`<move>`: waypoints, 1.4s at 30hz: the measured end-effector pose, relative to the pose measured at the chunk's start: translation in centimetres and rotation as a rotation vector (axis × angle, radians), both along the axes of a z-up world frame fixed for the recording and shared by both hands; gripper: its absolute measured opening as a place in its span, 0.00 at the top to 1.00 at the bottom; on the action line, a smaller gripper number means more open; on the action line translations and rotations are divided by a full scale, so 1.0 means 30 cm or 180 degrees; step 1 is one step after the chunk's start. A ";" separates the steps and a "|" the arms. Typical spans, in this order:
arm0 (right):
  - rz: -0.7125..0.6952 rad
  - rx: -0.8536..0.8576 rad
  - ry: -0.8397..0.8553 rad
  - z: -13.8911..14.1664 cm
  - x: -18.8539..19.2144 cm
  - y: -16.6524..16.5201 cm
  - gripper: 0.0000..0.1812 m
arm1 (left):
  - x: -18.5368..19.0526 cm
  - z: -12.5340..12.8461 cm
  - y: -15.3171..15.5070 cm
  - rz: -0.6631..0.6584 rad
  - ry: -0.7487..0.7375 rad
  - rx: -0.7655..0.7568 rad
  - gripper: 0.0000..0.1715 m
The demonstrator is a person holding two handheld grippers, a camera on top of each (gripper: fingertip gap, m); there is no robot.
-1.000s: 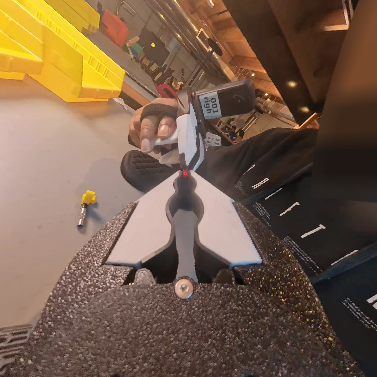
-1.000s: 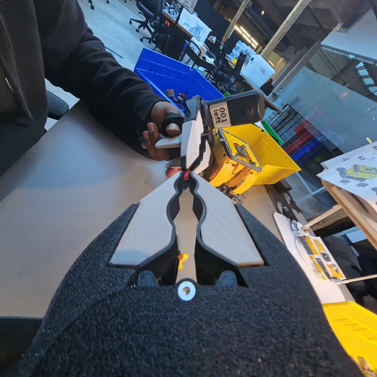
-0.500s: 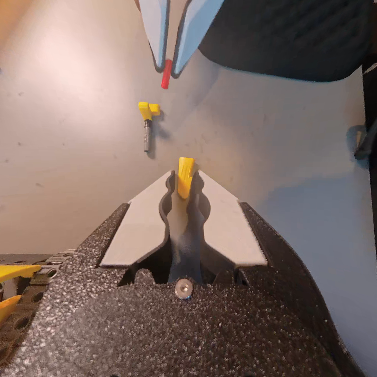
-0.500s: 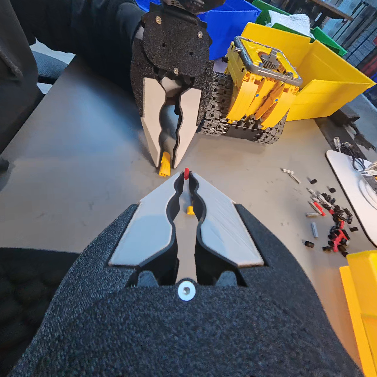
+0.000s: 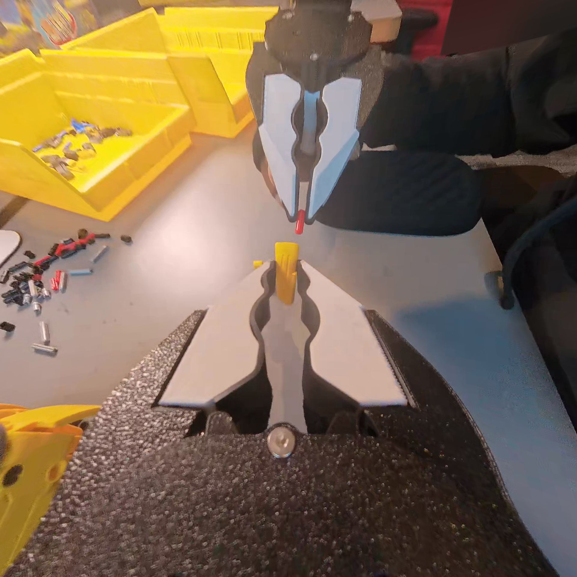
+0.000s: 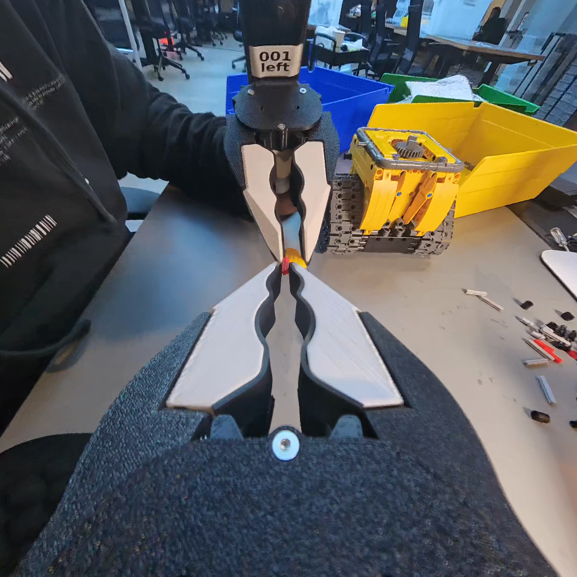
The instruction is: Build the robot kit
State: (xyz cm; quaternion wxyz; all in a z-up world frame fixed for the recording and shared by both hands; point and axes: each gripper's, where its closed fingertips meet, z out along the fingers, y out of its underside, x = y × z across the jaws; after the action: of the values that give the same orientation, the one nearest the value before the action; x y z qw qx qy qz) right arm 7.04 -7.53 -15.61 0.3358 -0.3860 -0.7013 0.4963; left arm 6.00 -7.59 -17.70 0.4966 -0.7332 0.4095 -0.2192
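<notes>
The left hand-held gripper (image 5: pixel 285 265) is closed on a yellow piece (image 5: pixel 285 273), which projects forward past its tips so the free end is exposed. The right hand-held gripper (image 6: pixel 284 269) is closed on a red pin (image 6: pixel 284 269), clamped at one end so the other end points outward. The two grippers face each other tip to tip above the table (image 5: pixel 156 265), with pin and piece roughly in line and just apart. A yellow tracked model (image 6: pixel 402 193) stands behind; loose small parts (image 5: pixel 37 271) lie aside.

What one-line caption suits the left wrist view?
Left gripper clamps a yellow piece tip-to-tip with the right gripper pinching a red pin above the grey table.
</notes>
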 end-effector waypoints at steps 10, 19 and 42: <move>-0.0056 0.0077 -0.0109 -0.032 -0.005 0.012 0.97 | 0.000 0.006 0.001 0.0010 0.0037 0.0140 0.93; -0.0118 0.0372 -0.0233 -0.067 -0.009 0.016 0.98 | -0.004 -0.019 0.006 0.0091 0.0294 0.0184 0.93; -0.0158 0.0976 -0.0736 -0.215 -0.027 0.012 0.98 | -0.032 -0.243 -0.034 -0.0011 0.1174 -0.0579 0.93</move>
State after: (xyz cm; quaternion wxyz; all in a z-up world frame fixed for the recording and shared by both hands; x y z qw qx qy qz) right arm 6.22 -7.17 -22.05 0.3200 -0.4020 -0.7929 0.3276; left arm 5.03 -8.62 -24.99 0.3446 -0.8021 0.4733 -0.1181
